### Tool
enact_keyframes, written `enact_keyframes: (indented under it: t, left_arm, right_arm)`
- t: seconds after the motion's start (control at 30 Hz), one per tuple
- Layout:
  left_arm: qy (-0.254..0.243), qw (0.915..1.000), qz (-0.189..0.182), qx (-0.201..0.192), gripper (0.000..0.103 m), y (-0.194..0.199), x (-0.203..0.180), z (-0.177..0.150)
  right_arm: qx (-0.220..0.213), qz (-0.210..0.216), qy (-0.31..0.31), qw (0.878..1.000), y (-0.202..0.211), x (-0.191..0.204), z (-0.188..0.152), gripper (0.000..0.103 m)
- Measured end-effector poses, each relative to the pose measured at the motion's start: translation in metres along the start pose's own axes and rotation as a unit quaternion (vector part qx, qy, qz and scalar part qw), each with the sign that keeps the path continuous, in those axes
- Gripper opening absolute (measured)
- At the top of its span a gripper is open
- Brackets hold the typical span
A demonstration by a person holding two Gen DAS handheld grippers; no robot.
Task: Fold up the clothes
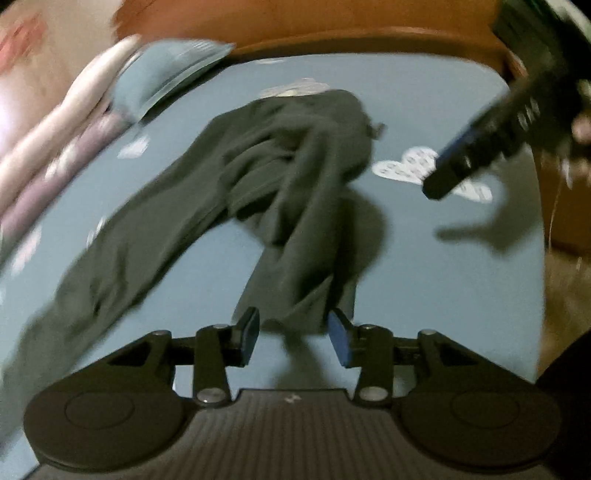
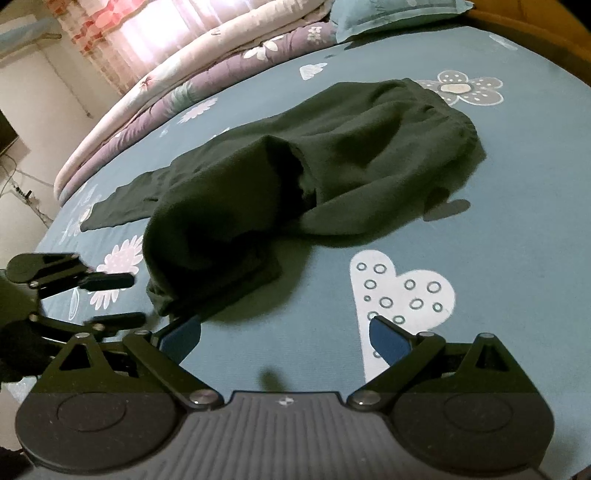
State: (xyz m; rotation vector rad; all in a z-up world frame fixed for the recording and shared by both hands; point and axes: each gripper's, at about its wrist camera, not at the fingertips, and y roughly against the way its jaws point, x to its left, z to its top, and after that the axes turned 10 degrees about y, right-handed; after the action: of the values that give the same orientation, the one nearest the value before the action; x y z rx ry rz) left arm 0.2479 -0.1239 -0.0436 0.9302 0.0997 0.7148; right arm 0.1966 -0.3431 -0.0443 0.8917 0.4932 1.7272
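Dark green trousers (image 2: 332, 155) lie crumpled on a blue bed sheet (image 2: 480, 258) printed with white flowers and hearts. One leg stretches away to the left; the other is bunched up, with its cuff (image 2: 162, 295) pointing toward me. In the blurred left wrist view my left gripper (image 1: 294, 336) is open, and that trouser leg (image 1: 291, 236) ends right at the gap between its blue pads. The right wrist view shows the left gripper (image 2: 125, 300) with its fingertips just short of the cuff. My right gripper (image 2: 286, 338) stands wide open over bare sheet, holding nothing. The right gripper (image 1: 480, 147) hovers above a heart print.
A rolled floral quilt (image 2: 184, 74) lies along the far-left side of the bed, with a blue pillow (image 2: 388, 14) at its end. An orange-brown headboard (image 1: 332, 26) stands behind. The bed's right edge (image 1: 541, 258) drops to the floor. A curtained window (image 2: 129, 22) glows behind the quilt.
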Motion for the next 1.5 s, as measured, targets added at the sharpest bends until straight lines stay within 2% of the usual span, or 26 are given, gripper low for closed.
enact_keyframes:
  t: [0.17,0.2,0.23,0.3,0.47,0.6,0.8,0.9,1.07,1.33,1.4,1.47,1.5]
  left_arm:
    - [-0.052,0.9982,0.000,0.029,0.043,-0.023,-0.008,0.004]
    - [-0.052,0.9980,-0.002,0.036,0.038,-0.025,-0.007,0.002]
    - [-0.046,0.9980,-0.008,0.042,0.027,-0.025,-0.005,0.001]
    - [-0.014,0.9984,-0.027,0.049,0.017,-0.022,0.003,0.001]
    - [0.075,0.9955,-0.047,0.033,0.010,-0.003,0.029,0.004]
    - [0.163,0.9841,-0.069,0.018,0.009,0.016,0.063,0.001]
    - [0.270,0.9574,-0.102,-0.003,0.009,0.040,0.121,-0.019]
    - [0.314,0.9438,-0.102,-0.007,0.009,0.041,0.153,-0.029]
    - [0.373,0.9241,-0.080,0.009,0.010,0.026,0.197,-0.048]
    - [0.424,0.9051,-0.021,0.024,0.011,0.022,0.221,-0.078]
    - [0.424,0.9053,-0.026,0.018,0.013,0.030,0.215,-0.081]
    - [0.413,0.9099,-0.030,0.014,0.017,0.039,0.204,-0.081]
    - [0.412,0.9105,-0.036,0.013,0.022,0.042,0.197,-0.081]
  right_arm:
    - [-0.004,-0.002,-0.017,1.000,0.003,-0.009,-0.004,0.100]
    - [-0.005,-0.002,-0.018,1.000,0.003,-0.010,-0.004,0.100]
    - [-0.007,-0.001,-0.020,1.000,0.004,-0.011,-0.004,0.100]
    - [-0.010,0.000,-0.022,1.000,0.004,-0.013,-0.003,0.100]
    - [-0.006,0.000,-0.023,1.000,-0.001,-0.015,0.000,0.100]
    - [-0.007,-0.005,-0.017,1.000,-0.005,-0.009,0.004,0.100]
    - [-0.016,-0.013,-0.024,0.999,-0.003,0.005,0.004,0.100]
    - [-0.016,-0.017,-0.021,1.000,0.000,0.014,0.002,0.100]
    - [-0.016,-0.026,-0.016,0.999,0.006,0.027,0.002,0.100]
    - [-0.015,-0.027,0.006,1.000,0.007,0.044,0.008,0.100]
    - [-0.011,-0.023,0.008,1.000,0.005,0.044,0.008,0.100]
    - [-0.006,-0.020,0.009,1.000,0.002,0.044,0.008,0.100]
    - [-0.005,-0.017,0.010,1.000,0.001,0.044,0.008,0.100]
